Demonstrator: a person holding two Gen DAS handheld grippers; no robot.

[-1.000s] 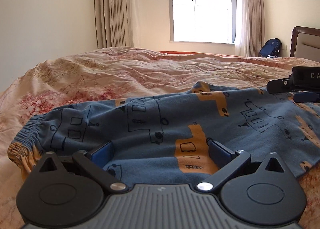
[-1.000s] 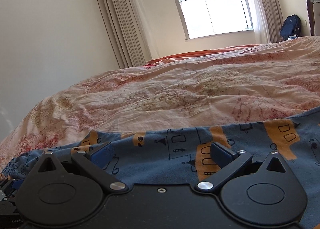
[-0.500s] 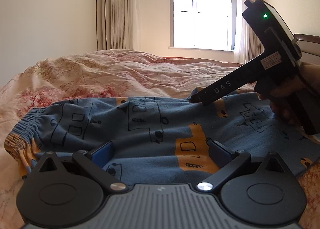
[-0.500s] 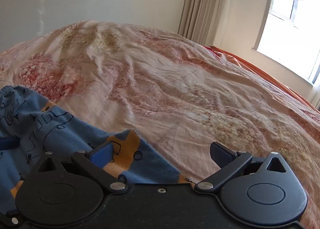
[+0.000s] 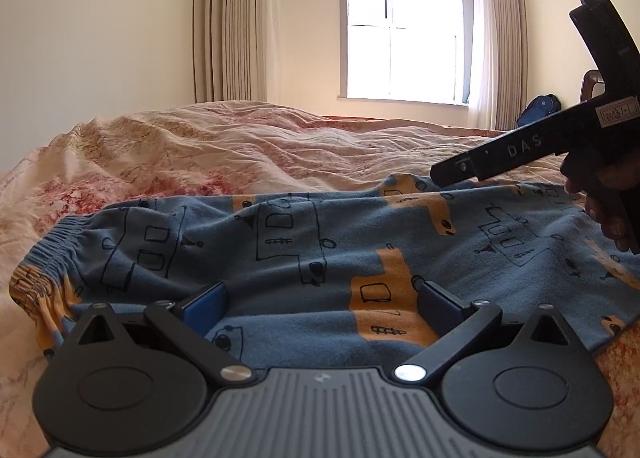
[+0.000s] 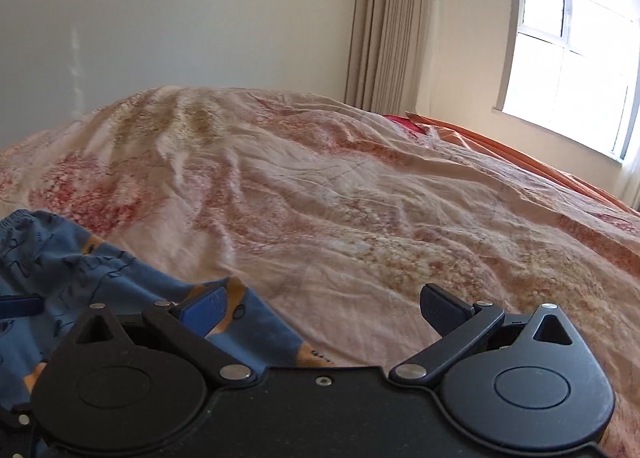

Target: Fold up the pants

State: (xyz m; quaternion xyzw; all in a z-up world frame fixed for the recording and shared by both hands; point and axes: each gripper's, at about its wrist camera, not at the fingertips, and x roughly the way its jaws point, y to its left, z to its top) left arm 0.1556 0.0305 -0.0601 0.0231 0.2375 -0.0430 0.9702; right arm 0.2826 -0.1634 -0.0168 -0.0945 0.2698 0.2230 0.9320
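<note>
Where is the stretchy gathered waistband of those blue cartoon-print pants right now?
In the left wrist view, the elastic waistband lies at the far left on the pink floral bedspread, left of the open left gripper.

Bright daylight pours through the window (image 5: 402, 36), blown out white in both views. Soft glow across the bed (image 6: 360, 194), gentle shadows in its creases. Fisheye bends the edges, dark vignette in corners; focus stays sharp.
</note>
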